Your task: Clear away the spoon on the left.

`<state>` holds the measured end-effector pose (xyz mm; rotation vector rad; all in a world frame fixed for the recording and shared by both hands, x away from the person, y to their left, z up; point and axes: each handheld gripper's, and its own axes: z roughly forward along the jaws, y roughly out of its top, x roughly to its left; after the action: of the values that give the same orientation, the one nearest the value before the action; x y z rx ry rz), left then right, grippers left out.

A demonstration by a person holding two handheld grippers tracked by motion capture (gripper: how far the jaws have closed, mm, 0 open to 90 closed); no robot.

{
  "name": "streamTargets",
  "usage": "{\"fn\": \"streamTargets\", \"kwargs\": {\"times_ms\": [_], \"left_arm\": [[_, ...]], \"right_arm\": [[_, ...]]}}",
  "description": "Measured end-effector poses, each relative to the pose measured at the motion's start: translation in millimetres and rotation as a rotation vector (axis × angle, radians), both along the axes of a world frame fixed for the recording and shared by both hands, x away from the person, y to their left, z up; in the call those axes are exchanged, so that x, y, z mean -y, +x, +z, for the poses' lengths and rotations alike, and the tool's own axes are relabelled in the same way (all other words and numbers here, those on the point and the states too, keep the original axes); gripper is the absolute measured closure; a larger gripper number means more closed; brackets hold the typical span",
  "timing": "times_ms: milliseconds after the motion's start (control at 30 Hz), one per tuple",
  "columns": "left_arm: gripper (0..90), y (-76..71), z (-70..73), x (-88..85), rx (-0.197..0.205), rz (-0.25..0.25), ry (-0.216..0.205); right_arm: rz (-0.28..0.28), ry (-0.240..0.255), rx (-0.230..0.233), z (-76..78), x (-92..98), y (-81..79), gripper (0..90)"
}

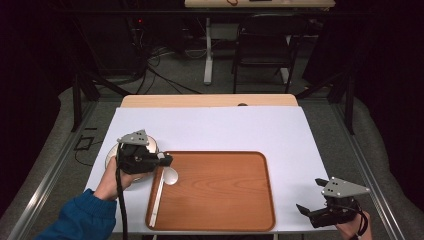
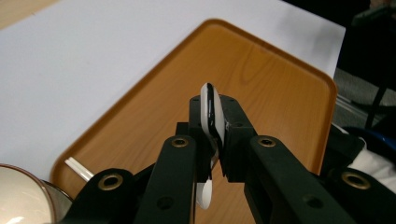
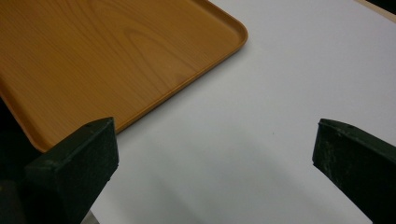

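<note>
— Over the left edge of the brown wooden tray [image 1: 220, 200], a white ceramic soup spoon [image 2: 211, 112] is clamped edge-up in the left gripper [image 1: 162, 159]; it looks about to be set down.
— A gentle lowering is called for; white chopsticks [image 1: 157, 197] lie just beside, a metal bowl [image 2: 18, 196] behind. The right gripper [image 1: 312, 210] is held wide apart, well clear

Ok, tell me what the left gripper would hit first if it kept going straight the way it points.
The left gripper, shut on a white spoon, points out over the wooden tray. Going straight on and slightly down, it would probably meet the tray's bare floor first, though depth is hard to judge.
</note>
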<state>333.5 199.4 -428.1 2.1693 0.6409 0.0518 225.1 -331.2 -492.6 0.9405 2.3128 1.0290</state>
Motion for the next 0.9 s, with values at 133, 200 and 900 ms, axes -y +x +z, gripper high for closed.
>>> {"fn": "streamTargets", "kwargs": {"times_ms": [133, 200, 900], "left_arm": [[84.9, 0.5, -9.5, 5.7, -0.039, -0.037, 0.017], [84.9, 0.4, -13.8, 8.6, -0.056, -0.05, 0.03], [84.7, 11.0, -47.2, 18.3, -0.238, -0.128, 0.15]], "right_arm": [[-0.003, -0.001, 0.0, 0.1, 0.2, -0.1, 0.0], [-0.004, -0.005, 0.0, 0.0, 0.1, 0.1, 0.0], [-0.004, -0.006, -0.009, -1.4, -0.5, 0.9, 0.0]]}}
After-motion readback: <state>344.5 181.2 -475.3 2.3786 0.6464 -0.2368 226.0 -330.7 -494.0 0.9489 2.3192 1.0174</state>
